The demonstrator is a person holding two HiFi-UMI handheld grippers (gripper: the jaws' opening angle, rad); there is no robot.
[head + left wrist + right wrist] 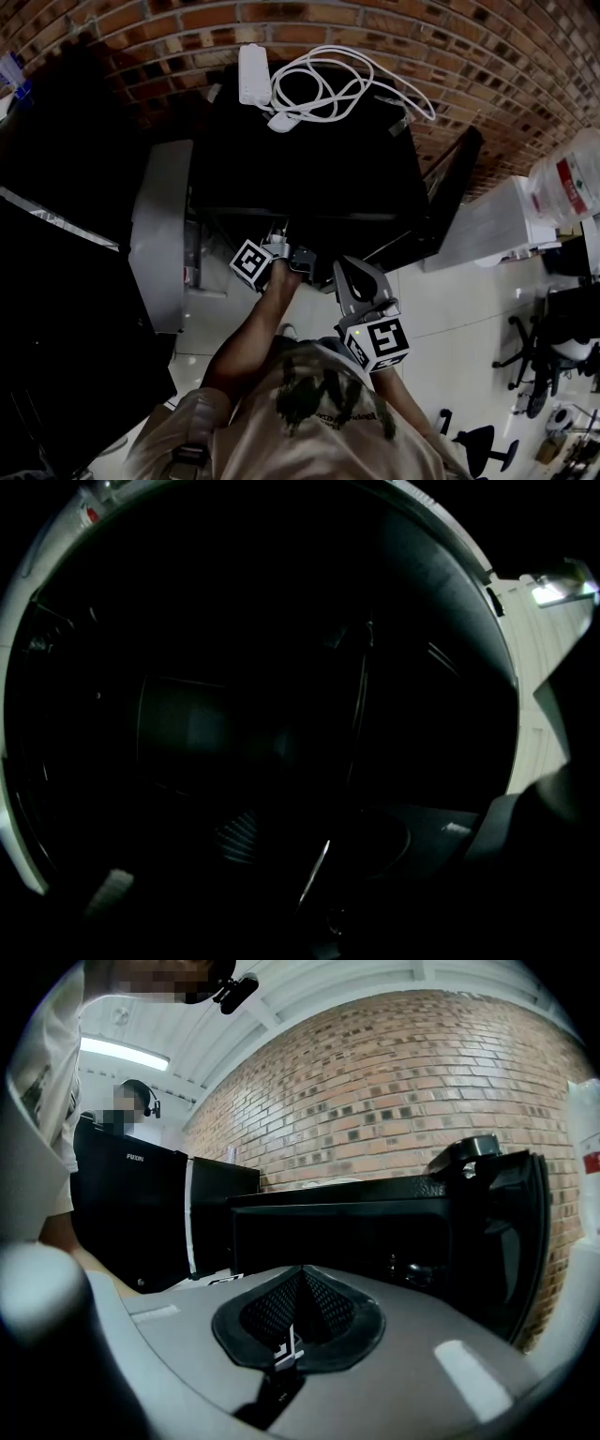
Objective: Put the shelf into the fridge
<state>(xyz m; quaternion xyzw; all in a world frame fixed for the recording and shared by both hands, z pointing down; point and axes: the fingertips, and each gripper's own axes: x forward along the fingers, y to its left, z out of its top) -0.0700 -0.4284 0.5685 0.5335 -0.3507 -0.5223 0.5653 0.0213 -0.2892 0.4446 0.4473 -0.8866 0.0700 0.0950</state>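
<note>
left gripper view nearly black; head view dim, fisheye-warped; ceiling light [122, 1052] brightens right gripper view.

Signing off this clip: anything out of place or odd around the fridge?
Only one thing: a white power adapter and its loosely coiled cable lie on top of the black fridge, a loop trailing toward its door-side edge. No spill or damage shows; the fridge's inside is too dark to check.
</note>
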